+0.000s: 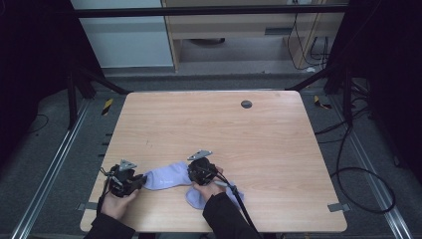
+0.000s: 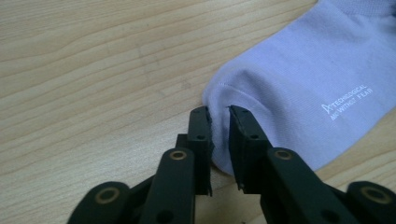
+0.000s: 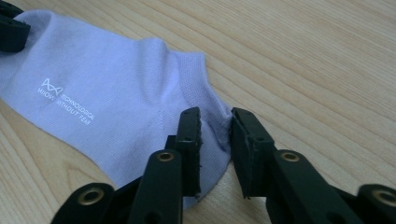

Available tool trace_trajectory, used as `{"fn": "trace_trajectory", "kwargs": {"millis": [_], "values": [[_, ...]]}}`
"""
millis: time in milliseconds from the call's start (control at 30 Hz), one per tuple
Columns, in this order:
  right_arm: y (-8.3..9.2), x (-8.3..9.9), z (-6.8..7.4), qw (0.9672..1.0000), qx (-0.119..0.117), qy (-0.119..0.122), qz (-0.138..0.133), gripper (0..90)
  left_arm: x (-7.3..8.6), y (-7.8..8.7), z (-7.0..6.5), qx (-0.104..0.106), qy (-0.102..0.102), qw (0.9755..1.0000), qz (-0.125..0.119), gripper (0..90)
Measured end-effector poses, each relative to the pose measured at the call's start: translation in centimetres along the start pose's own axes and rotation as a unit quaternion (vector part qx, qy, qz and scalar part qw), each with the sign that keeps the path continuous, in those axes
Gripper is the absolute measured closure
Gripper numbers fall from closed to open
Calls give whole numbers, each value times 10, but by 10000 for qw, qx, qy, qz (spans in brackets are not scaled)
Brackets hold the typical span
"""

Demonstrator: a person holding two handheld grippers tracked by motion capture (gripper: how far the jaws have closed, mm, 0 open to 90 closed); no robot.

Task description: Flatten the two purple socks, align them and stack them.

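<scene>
Lilac sock (image 1: 166, 177) flat on table (image 1: 259, 149), left gripper (image 2: 219, 135) pinching its toe, right gripper (image 3: 215, 137) its heel.

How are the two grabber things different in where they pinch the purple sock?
The left gripper bites the rounded end of the sock, while the right gripper bites its ribbed edge near the bend. In the high view, the left gripper sits at the sock's left tip and the right gripper sits over its middle. Both have black fingers nearly closed on a fold of fabric, and the sock lies on the wooden table.
</scene>
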State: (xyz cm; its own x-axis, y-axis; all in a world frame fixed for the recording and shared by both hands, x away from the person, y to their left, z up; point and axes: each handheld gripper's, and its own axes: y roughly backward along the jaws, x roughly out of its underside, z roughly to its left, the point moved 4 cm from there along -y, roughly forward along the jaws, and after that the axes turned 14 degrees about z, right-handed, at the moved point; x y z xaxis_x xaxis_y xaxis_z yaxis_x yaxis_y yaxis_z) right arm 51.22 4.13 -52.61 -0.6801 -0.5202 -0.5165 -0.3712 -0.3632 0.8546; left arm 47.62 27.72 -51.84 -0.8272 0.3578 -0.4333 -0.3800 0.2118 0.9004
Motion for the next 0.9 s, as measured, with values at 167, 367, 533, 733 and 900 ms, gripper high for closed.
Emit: {"fn": "trace_trajectory", "kwargs": {"millis": [167, 367, 533, 733, 900], "values": [[0, 1, 4, 10000, 30, -12, -4, 858, -1, 1, -2, 26, 23, 10000, 21, 856], [6, 1, 3, 9999, -108, -105, -62, 870, -3, 9, -3, 160, 68, 9997, -167, 862], [22, 1, -2, 9994, -198, -121, -255, 871, -8, 17, -9, 278, -2, 9991, -328, 863], [46, 1, -9, 9985, -253, -161, -452, 871, -17, 26, -23, 375, -122, 9978, -540, 862], [65, 5, -17, 9983, -227, -114, -525, 871, -25, 32, -38, 457, -262, 9963, -673, 862]]}}
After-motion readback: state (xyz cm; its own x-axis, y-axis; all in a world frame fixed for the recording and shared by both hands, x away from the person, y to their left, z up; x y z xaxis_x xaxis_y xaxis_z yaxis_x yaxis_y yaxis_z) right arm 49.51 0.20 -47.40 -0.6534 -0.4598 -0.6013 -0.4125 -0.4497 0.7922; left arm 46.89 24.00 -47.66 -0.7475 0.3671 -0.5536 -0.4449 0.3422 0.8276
